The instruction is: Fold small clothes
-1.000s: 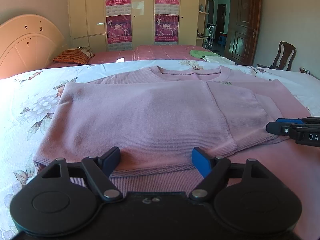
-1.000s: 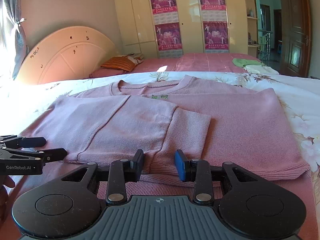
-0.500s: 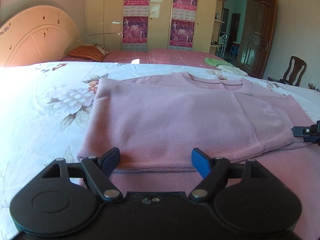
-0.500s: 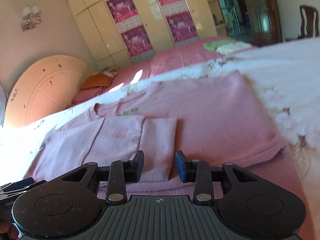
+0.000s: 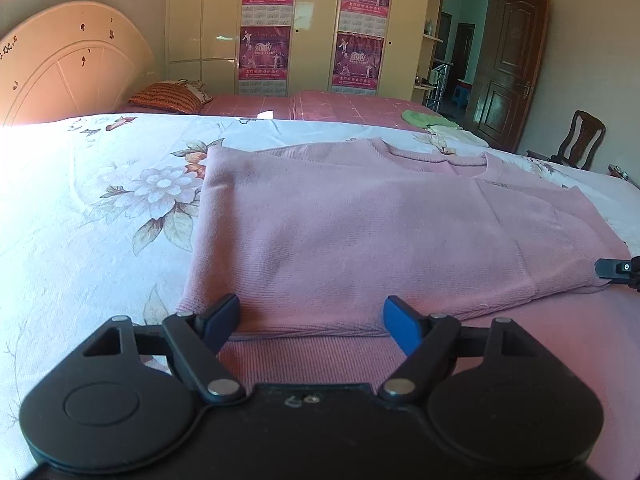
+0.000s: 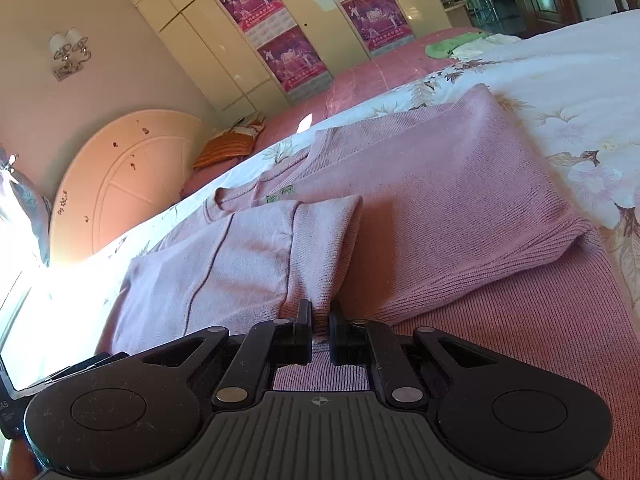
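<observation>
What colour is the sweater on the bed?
The knitted sweater is soft pink all over, shown best in the left wrist view.

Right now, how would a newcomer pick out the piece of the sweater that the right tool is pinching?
Start at the floral bedsheet, where a pink knit sweater lies flat. Across its front lies a folded-in sleeve, paler than the body. The right tool is shut on its ribbed cuff end, the only part raised into a ridge.

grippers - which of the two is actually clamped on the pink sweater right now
The right gripper: its jaws are pinched shut on the pink sweater at the folded sleeve's cuff. The left gripper stands wide open at the hem.
</observation>
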Demonstrator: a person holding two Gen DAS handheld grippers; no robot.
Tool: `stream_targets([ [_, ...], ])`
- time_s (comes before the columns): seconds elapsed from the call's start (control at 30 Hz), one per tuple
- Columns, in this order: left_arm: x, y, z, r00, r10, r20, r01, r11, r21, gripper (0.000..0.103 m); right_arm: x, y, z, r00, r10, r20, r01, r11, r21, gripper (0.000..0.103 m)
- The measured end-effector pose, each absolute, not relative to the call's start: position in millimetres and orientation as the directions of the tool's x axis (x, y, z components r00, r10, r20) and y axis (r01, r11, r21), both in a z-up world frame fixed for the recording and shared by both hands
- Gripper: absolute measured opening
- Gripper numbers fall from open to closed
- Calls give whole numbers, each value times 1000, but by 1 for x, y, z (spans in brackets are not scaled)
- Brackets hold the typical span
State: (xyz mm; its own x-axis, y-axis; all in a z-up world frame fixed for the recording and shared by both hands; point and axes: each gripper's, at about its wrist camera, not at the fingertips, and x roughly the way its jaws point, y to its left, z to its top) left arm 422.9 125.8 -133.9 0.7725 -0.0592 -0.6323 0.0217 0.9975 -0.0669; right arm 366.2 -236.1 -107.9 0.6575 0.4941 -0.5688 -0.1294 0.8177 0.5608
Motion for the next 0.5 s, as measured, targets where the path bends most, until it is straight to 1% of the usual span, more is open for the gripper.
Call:
stream_targets([
  [0.1, 423, 127, -135, 772, -60, -633, 28, 998, -59, 78, 362, -233, -94, 681, 496, -538, -166, 821, 546, 7],
  [0.13, 423, 127, -136, 771, -60, -634, 28, 998, -59, 79, 365, -232, -95, 677, 490, -549, -166, 828, 536, 7],
  [0.2, 426, 126, -137, 768, -54, -638, 28, 998, -51, 80, 374, -227, -109, 640, 458, -617, -135, 857, 497, 6],
  [0.27, 428, 125, -137, 765, -49, -642, 32, 999, -38, 82, 378, -232, -115, 648, 474, -596, -130, 840, 527, 6],
  [0.5, 427, 120, -139, 767, -31, -641, 34, 999, -7, 83, 378, -229, -114, 648, 460, -608, -123, 850, 512, 7],
])
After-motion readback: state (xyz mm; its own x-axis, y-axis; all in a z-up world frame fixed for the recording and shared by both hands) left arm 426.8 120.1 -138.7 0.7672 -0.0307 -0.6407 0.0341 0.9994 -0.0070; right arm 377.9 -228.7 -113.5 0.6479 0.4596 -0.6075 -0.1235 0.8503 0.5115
